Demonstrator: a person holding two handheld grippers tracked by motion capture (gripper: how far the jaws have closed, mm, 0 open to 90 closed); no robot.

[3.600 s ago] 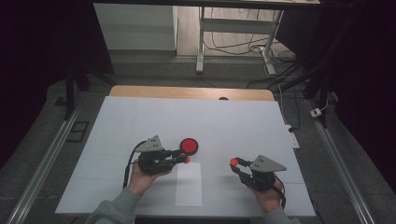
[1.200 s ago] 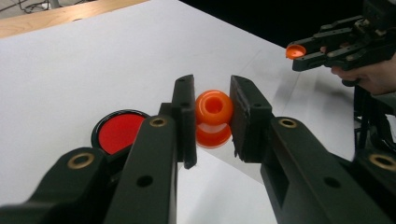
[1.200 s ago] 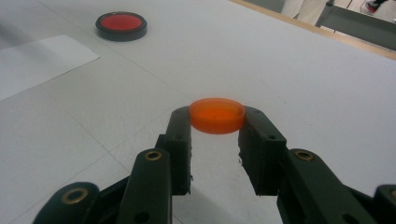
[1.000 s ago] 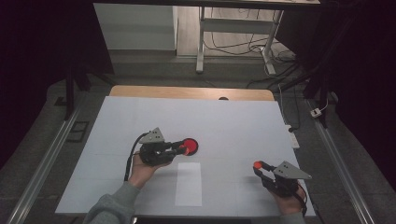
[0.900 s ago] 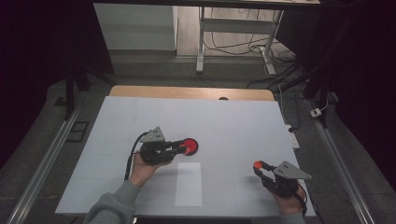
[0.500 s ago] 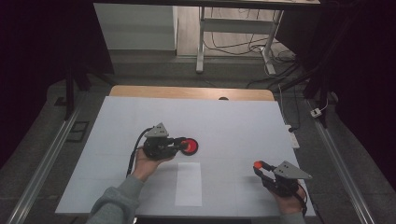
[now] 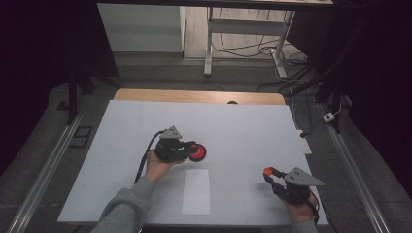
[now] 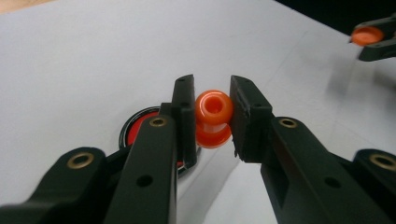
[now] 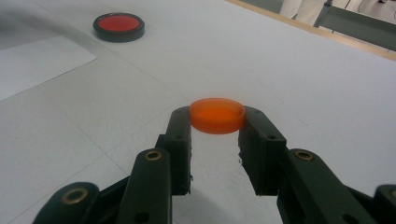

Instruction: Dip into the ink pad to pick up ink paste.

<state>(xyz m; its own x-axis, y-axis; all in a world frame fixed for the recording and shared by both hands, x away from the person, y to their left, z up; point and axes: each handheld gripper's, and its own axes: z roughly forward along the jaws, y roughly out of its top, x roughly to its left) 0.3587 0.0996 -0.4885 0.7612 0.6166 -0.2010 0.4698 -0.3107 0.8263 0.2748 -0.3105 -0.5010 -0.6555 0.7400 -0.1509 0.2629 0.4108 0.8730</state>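
High view: white table point(image 7: 243, 121) carries a black-rimmed red disc point(image 7: 198, 152) near its middle. Left gripper point(image 7: 190, 147) lies just beside that disc, its tips at the disc's near-left edge. A paler rectangular sheet point(image 7: 196, 191) lies toward the person from the disc. Right gripper point(image 7: 270, 174) sits well apart from the disc, toward the person and to the right, with an orange cap point(image 7: 268, 171) at its tips. No writing, label or brand can be read on any item.

Left gripper view: left gripper point(image 8: 212, 116) has its jaws narrowed on an orange spool-shaped piece point(image 8: 213, 118), one pad pressed to each side, the hollow top facing the camera. The red disc point(image 8: 140, 130) lies directly behind and below the left jaw, partly hidden. Whether the piece touches the disc cannot be told.

Right gripper view: right gripper point(image 9: 217, 122) clamps the orange cap point(image 9: 217, 115) by its rim, jaws moderately apart, the cap held level. The red disc point(image 9: 118, 26) lies far off at upper left, the sheet point(image 9: 37, 65) just on the near side of it
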